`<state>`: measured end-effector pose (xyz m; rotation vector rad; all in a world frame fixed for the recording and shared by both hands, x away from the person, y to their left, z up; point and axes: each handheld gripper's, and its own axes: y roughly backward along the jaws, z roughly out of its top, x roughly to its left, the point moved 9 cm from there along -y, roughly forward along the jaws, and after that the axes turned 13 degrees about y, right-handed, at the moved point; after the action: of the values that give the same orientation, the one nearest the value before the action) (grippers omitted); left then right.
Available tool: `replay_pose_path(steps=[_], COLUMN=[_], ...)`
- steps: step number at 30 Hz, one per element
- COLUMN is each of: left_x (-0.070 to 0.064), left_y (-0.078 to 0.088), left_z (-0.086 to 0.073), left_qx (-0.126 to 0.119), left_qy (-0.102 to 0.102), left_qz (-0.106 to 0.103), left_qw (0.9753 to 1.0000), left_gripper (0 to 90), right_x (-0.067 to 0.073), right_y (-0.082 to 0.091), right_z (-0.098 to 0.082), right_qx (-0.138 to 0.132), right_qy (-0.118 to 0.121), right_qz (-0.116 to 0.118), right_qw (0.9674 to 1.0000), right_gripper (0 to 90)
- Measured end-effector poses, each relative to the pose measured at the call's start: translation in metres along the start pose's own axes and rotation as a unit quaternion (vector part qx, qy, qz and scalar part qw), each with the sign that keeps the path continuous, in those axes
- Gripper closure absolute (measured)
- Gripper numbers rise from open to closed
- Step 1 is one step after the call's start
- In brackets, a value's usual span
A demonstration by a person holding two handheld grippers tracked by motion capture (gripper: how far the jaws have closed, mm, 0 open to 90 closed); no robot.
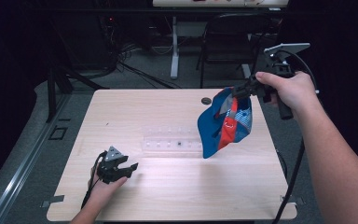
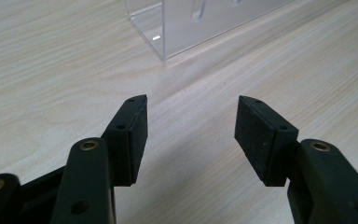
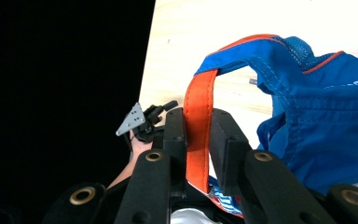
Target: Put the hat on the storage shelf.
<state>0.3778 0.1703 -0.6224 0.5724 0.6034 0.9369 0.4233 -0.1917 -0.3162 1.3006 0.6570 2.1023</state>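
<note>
- Your right gripper (image 1: 242, 89) clamps the cap's orange strap (image 3: 198, 135), holding the blue cap (image 1: 224, 122) above the table (image 1: 177, 196) at two o'clock.
- Your left gripper (image 1: 129, 168) rests spread and empty at seven o'clock.

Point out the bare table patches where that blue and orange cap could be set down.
Bare wood runs along the table's far-left part, beyond the clear acrylic rack, and along the near edge right of the left tool. The middle is crowded by the rack, with the cap hanging from the right tool above its right end.
</note>
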Motion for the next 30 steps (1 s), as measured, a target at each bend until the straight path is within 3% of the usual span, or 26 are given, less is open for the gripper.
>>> replay_pose_path(steps=[5,9,13,18,24,30], left_x=[-0.011,-0.031,-0.058,-0.096,-0.129,-0.153], left_y=[0.001,0.003,0.009,0.009,0.001,-0.009], left_z=[0.003,0.014,0.034,0.060,0.080,0.092], left_qx=[-0.009,-0.025,-0.052,-0.084,-0.096,-0.100], left_qy=[-0.002,-0.006,-0.028,-0.057,-0.094,-0.110], left_qz=[-0.015,-0.044,-0.066,-0.087,-0.090,-0.094], left_qw=[0.9998,0.9987,0.9960,0.9910,0.9868,0.9844], left_gripper=[45.0,45.4,46.0,45.8,46.0,50.1], right_x=[0.004,0.008,0.009,0.011,0.015,0.019], right_y=[-0.004,-0.007,-0.011,-0.020,-0.032,-0.043], right_z=[0.008,0.013,0.020,0.029,0.038,0.045], right_qx=[-0.004,-0.010,-0.016,-0.021,-0.024,-0.026], right_qy=[0.000,-0.003,-0.002,-0.005,-0.008,-0.006], right_qz=[0.002,0.001,0.000,0.010,0.017,0.024], right_qw=[1.0000,0.9999,0.9999,0.9997,0.9995,0.9994], right_gripper=[77.4,77.4,77.4,77.3,77.3,77.3])
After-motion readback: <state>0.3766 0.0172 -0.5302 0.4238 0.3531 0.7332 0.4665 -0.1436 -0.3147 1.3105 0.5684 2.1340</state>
